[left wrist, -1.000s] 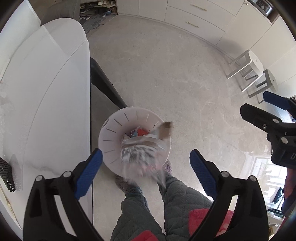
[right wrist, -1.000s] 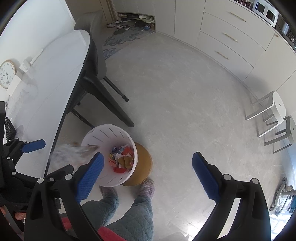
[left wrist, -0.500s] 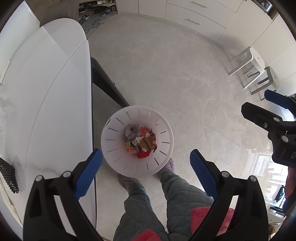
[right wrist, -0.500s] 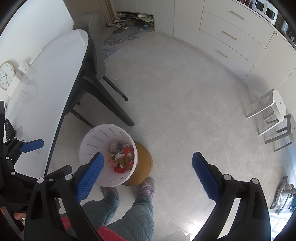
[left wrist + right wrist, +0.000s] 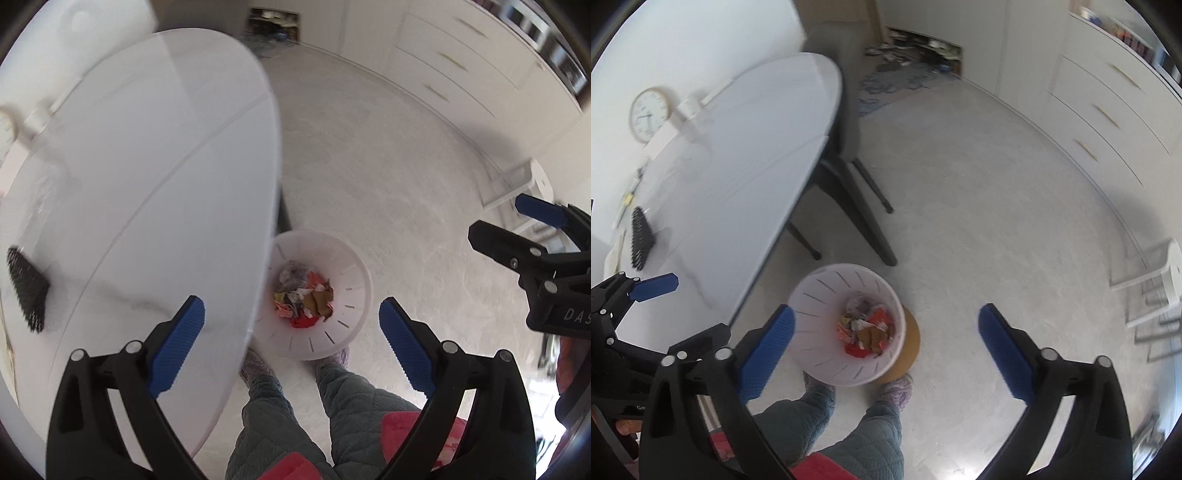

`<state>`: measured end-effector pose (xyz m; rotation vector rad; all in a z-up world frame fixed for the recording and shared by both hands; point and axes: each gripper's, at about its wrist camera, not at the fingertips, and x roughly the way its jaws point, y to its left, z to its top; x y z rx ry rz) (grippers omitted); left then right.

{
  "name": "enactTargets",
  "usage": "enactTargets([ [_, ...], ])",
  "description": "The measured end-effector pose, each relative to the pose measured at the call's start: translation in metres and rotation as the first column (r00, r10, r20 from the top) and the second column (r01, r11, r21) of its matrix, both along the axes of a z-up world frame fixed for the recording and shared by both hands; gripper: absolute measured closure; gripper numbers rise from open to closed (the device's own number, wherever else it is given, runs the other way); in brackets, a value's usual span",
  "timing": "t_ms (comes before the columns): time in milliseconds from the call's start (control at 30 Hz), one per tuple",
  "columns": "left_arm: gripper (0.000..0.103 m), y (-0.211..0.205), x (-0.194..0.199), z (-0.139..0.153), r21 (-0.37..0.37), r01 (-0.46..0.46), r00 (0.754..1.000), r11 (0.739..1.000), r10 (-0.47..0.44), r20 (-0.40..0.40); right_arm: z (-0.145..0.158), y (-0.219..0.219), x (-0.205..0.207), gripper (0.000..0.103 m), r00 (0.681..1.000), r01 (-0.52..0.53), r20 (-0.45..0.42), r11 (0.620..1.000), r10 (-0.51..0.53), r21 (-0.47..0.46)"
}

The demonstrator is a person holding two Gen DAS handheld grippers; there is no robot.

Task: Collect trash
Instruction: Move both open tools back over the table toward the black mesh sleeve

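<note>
A white slotted bin (image 5: 347, 295) (image 5: 820, 314) stands on the floor by the person's feet, beside the white table. Crumpled wrappers and paper scraps (image 5: 304, 299) (image 5: 866, 330), red, orange and brown, lie in its bottom. My left gripper (image 5: 291, 328) hangs open and empty high above the table edge and the bin. My right gripper (image 5: 886, 334) is open and empty too, above the bin and the floor. Each gripper shows at the edge of the other's view.
A white oval table (image 5: 129, 192) (image 5: 720, 155) holds a black brush (image 5: 27, 288) (image 5: 641, 240), a clock (image 5: 649, 114) and small items at its far side. A dark chair (image 5: 846, 155) is tucked under it. A round wooden stool (image 5: 905, 343) sits behind the bin. White stools (image 5: 1160, 273) stand right.
A clear wrapper fell from between my left fingers into the bin a second ago. Both grippers have since swung left and up, bringing the tabletop under the left one.
</note>
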<state>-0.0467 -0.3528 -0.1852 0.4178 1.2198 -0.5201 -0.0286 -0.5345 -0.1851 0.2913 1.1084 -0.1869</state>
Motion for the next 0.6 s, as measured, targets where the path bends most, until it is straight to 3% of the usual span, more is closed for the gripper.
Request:
enactTargets([
  [167, 0.012, 0.055, 0.014, 0.019, -0.014, -0.2, 0.978, 0.98, 0.201, 0.052, 0.01, 0.035, 0.038, 0.002, 0.985, -0.167, 0.043, 0.986, 0.166, 0.026],
  [300, 0.012, 0.112, 0.024, 0.028, -0.028, -0.382, 0.921, 0.924, 0.384, 0.064, 0.013, 0.07, 0.062, 0.002, 0.958, -0.283, 0.055, 0.959, 0.282, 0.024],
  [467, 0.008, 0.193, 0.038, 0.031, -0.037, -0.578, 0.813, 0.815, 0.579, 0.061, 0.014, 0.119, 0.082, 0.002, 0.931, -0.364, 0.058, 0.931, 0.361, 0.042],
  [533, 0.008, 0.229, 0.049, 0.029, -0.042, -0.651, 0.757, 0.758, 0.652, 0.036, 0.015, 0.136, 0.088, 0.002, 0.926, -0.377, 0.058, 0.925, 0.374, 0.052],
  [600, 0.008, 0.264, 0.06, 0.025, -0.058, -0.696, 0.717, 0.716, 0.697, 0.007, 0.016, 0.155, 0.095, 0.002, 0.921, -0.389, 0.058, 0.92, 0.385, 0.055],
])
